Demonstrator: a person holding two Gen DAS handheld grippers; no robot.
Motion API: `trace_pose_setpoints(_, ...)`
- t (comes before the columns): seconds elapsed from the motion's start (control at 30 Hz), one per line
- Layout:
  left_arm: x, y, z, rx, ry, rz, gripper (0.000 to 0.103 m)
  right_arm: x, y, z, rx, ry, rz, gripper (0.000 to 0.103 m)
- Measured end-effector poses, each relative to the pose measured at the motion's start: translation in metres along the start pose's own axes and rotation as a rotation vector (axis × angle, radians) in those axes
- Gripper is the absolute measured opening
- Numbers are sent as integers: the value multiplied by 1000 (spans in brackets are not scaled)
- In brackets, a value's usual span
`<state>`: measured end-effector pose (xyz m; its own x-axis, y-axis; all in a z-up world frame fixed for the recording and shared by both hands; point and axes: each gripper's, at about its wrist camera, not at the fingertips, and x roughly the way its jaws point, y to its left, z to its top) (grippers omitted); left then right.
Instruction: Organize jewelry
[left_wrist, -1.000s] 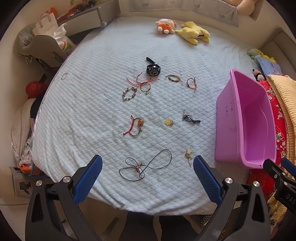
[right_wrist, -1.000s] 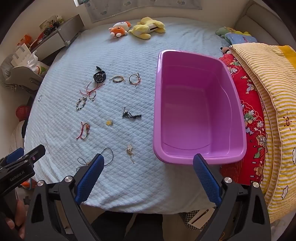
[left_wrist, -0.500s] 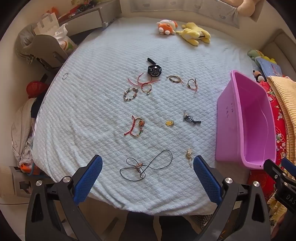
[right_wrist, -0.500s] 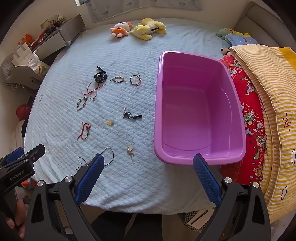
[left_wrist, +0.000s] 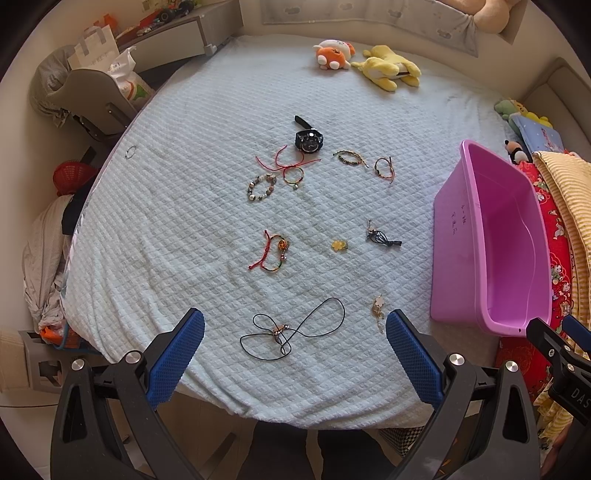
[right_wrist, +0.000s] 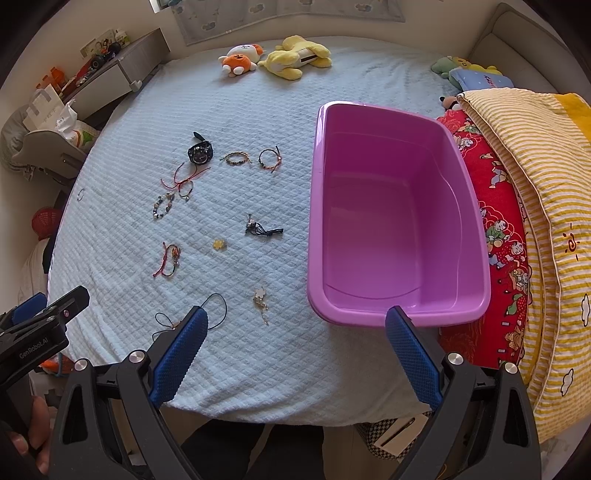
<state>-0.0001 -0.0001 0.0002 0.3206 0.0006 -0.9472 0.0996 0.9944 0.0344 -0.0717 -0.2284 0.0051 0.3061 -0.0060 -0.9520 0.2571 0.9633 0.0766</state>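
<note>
Left gripper (left_wrist: 293, 326), right gripper (right_wrist: 293, 325) agape (empty); black-cord necklace (left_wrist: 291, 330) lies crosswise.

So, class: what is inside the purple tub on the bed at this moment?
Nothing shows inside the purple tub: its floor and walls are bare, and all the jewelry lies on the bedspread. Only the near right corner is hidden by a finger of the right gripper.

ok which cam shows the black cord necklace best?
Left wrist: the black cord necklace lies whole and unblocked between the open left gripper's fingers. In the right wrist view, the right gripper's left finger hides part of it.
</note>
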Motion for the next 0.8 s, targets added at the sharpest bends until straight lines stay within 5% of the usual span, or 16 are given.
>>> trace_pose_setpoints(0.8,0,0,0,0,-2,0,97,0,0,0,-2,-3,-3,92)
